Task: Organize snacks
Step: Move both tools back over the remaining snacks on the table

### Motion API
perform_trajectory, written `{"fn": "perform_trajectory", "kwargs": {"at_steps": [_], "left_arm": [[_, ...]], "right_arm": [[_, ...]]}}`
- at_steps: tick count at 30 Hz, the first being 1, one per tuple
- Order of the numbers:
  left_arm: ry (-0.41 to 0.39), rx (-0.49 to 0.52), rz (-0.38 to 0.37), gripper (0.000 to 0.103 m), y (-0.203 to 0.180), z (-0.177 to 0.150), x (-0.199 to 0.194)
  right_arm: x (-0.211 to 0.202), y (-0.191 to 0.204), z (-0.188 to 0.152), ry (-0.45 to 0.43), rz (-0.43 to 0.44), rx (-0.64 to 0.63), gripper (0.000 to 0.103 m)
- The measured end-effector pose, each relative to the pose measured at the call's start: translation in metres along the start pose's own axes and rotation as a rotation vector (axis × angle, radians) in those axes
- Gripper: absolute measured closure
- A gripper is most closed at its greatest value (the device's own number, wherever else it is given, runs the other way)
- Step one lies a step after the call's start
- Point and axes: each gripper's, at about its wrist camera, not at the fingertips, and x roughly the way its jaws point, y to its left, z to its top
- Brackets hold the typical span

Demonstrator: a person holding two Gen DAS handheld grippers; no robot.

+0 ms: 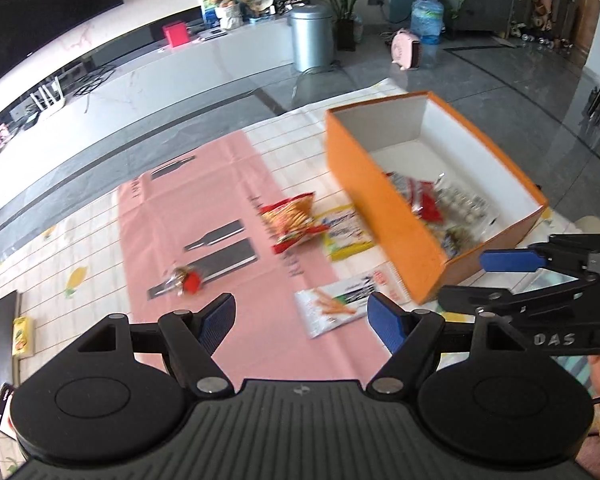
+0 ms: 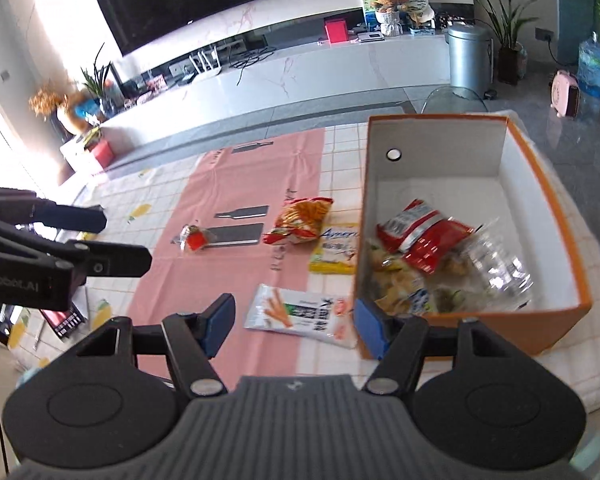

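**Breadstick packet lies between spread fingers, box half filled**

In the right wrist view, the white breadstick packet (image 2: pixel 302 314) lies flat at lower centre, its long axis running from upper left to lower right, just beyond the gap of the right gripper (image 2: pixel 296 320), whose fingers stand apart and hold nothing. Its right end nearly reaches the orange box (image 2: pixel 556 216), right of centre, holding several snacks. The left gripper (image 1: pixel 302 322) is likewise spread and empty. A red-orange chip bag (image 2: pixel 302 220) and a yellow-edged packet (image 2: pixel 336 248) lie mid-frame beside the box.
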Motion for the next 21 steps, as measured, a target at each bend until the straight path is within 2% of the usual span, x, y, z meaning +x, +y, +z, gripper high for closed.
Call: {"fn": "perform_trajectory", "kwargs": {"at_steps": [4, 12, 16, 21], "left_arm": [[0.016, -0.027, 0.006, 0.015, 0.026, -0.017, 0.003], [0.057, -0.08, -0.002, 0.015, 0.073, -0.037, 0.028], [0.06, -0.082, 0.002, 0.018, 0.092, -0.04, 0.047], [0.081, -0.071, 0.01, 0.018, 0.11, -0.041, 0.077]], "right_arm": [[0.014, 0.01, -0.015, -0.014, -0.004, 0.092, 0.039], [0.055, 0.016, -0.033, 0.035, -0.054, 0.191, 0.039], [0.079, 0.025, -0.035, 0.059, -0.084, 0.176, 0.039], [0.109, 0.037, -0.036, 0.082, -0.142, 0.096, 0.04]]}}
